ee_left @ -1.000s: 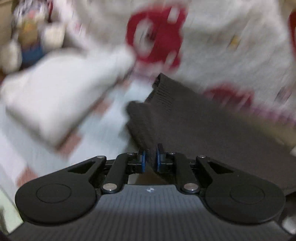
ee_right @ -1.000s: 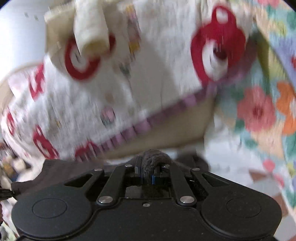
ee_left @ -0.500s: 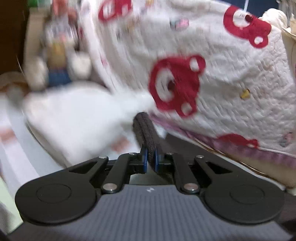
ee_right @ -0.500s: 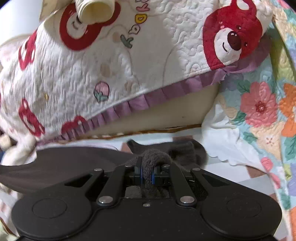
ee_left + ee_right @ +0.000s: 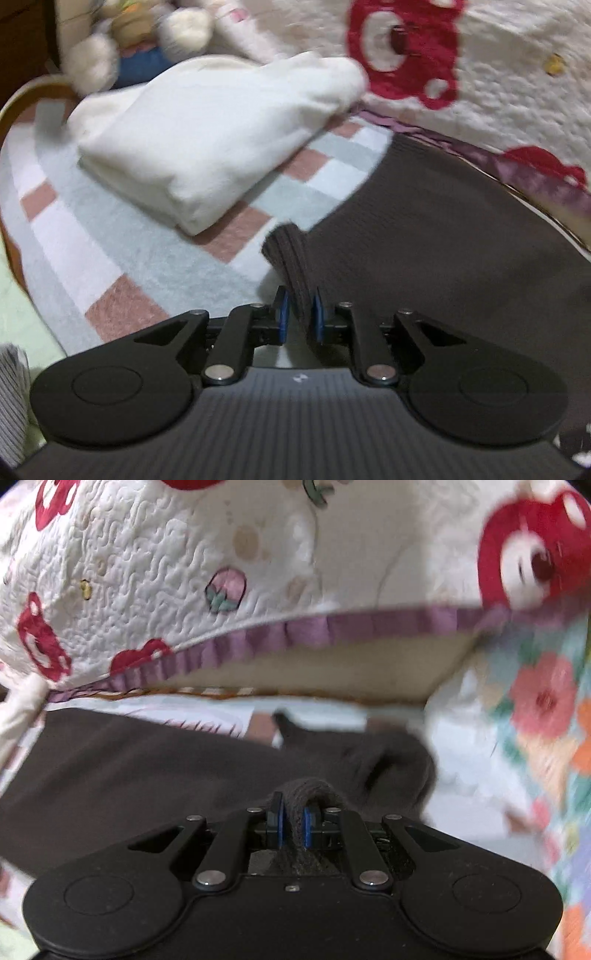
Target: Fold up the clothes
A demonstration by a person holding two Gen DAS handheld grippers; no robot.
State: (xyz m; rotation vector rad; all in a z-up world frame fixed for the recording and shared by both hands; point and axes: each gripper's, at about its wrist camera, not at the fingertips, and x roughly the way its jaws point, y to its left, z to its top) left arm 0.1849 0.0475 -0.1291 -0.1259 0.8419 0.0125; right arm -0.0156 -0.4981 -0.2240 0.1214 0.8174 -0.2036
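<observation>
Tongs [image 5: 293, 827] on flat-spread dark garment [image 5: 129, 775]

A dark brown ribbed knit garment [image 5: 461, 251] lies plain, without any print, over a soft checked mat [image 5: 122, 266] of pale grey-green, white and dusty pink squares. A folded cream-white fleece bundle [image 5: 207, 136] is one even colour. The white quilted blanket [image 5: 177, 554] carries red bear faces with white muzzles, a pink strawberry with green leaves and small yellow marks, and ends in a purple pleated frill [image 5: 332, 627]. A second quilted cover [image 5: 546, 709] shows coral, orange and green flowers on white. The blurred plush toy [image 5: 129, 44] is cream with a blue patch. Both black tongs have blue pads [image 5: 282, 317].
</observation>
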